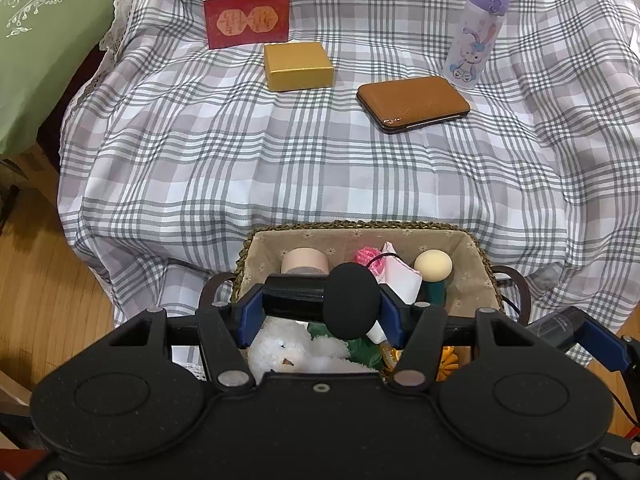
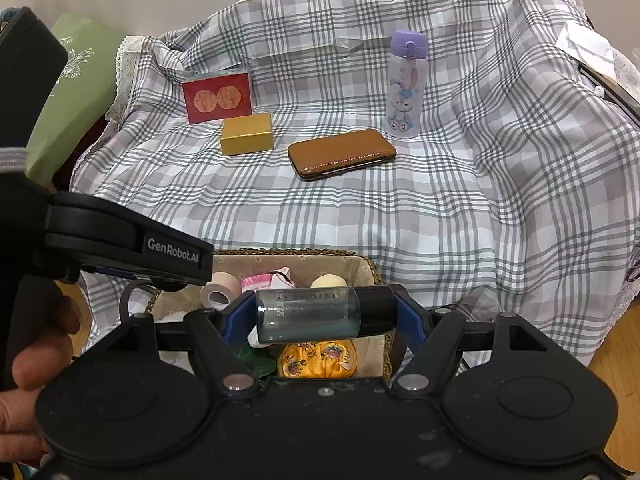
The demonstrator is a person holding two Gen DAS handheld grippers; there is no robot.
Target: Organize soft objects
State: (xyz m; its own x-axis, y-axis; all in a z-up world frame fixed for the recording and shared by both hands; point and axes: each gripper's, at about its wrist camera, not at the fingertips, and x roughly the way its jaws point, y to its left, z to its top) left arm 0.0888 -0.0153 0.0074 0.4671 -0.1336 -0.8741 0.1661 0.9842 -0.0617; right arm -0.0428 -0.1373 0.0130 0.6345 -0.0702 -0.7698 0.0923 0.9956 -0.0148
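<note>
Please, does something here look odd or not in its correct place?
Yes. The task concerns soft objects, yet the right gripper is shut on a hard small bottle, held sideways above the basket. The left gripper grips a microphone there. Nothing looks spilled or broken.

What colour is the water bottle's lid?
Purple lid, clearest in the right wrist view.

On the plaid cloth point(image 1: 320, 168) a red box point(image 1: 246, 20), gold box point(image 1: 298, 66), brown case point(image 1: 412, 102) and cartoon bottle point(image 1: 476, 36) stood toward the far edge.
</note>
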